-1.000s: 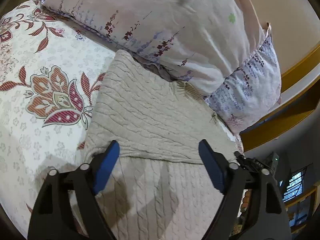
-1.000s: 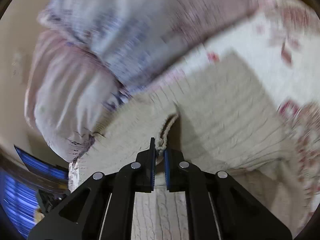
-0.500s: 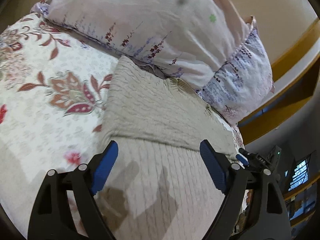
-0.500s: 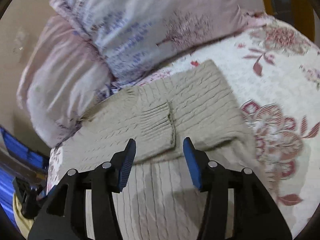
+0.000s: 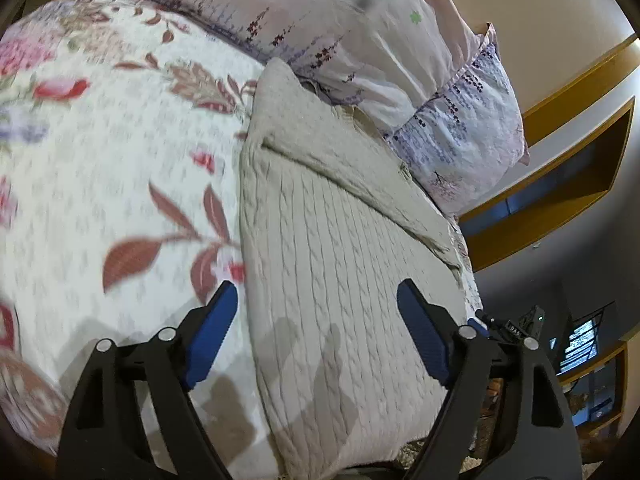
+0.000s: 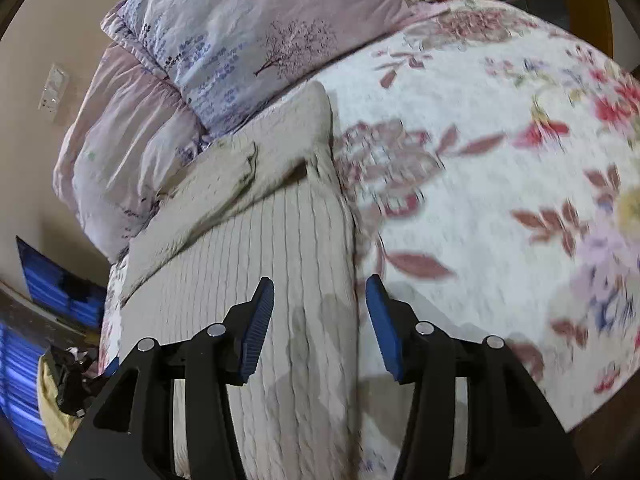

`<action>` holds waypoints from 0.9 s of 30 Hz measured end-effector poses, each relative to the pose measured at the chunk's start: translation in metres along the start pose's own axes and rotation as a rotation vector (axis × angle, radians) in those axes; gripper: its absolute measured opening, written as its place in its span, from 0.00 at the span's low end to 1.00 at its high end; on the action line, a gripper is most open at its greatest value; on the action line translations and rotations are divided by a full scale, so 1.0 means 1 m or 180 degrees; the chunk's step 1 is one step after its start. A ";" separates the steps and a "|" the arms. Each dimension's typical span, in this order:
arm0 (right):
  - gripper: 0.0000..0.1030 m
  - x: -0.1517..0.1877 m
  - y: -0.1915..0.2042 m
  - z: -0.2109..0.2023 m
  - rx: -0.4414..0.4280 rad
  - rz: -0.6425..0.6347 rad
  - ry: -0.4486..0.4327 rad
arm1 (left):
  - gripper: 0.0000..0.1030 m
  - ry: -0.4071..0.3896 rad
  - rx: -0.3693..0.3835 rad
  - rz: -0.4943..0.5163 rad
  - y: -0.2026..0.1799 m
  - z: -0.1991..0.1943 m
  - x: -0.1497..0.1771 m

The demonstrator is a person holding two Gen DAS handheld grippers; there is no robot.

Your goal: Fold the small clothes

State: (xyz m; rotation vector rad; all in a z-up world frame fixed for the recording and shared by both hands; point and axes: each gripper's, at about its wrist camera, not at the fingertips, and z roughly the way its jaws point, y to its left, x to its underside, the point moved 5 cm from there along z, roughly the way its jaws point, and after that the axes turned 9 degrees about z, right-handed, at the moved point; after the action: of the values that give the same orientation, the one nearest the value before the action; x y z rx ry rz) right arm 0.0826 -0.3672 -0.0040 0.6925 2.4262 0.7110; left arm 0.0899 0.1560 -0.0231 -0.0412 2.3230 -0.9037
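Sweater (image 5: 340, 280) lies flat on the bed (image 5: 100, 152), top end folded over, touching the pillows (image 5: 360, 32) by the head edge, its far side right along the bed's side edge. Left gripper (image 5: 318, 328) hangs wide open & empty above it, jaws just narrowed a bit. Right gripper (image 6: 320, 320) half open, empty, straddling the sweater's edge. Risks: knit's thick & loose, so a shallow pinch prob grabs 1 layer only; a tug could undo the fold or drag it off the edge.

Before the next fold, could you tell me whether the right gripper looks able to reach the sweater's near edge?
Probably yes: the right gripper hangs open just above the cream sweater, with nothing lying between them.
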 end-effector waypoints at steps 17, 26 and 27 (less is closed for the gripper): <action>0.17 0.080 -0.003 -0.015 -0.0721 -0.0024 0.0635 | 0.38 0.0201 0.0702 -0.0120 -0.029 -0.016 0.066; 0.09 0.108 0.017 -0.028 -0.0715 -0.0407 0.0717 | 0.17 0.0517 0.0705 0.0232 -0.048 -0.014 0.087; 0.08 0.106 0.021 -0.030 -0.0709 -0.0437 0.0652 | 0.07 0.0546 0.0695 0.0248 -0.049 -0.013 0.088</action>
State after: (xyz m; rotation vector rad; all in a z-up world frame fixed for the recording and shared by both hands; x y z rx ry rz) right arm -0.0066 -0.2993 -0.0041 0.3770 2.4950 1.0186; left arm 0.0035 0.1047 -0.0341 0.2249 2.3480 -1.1545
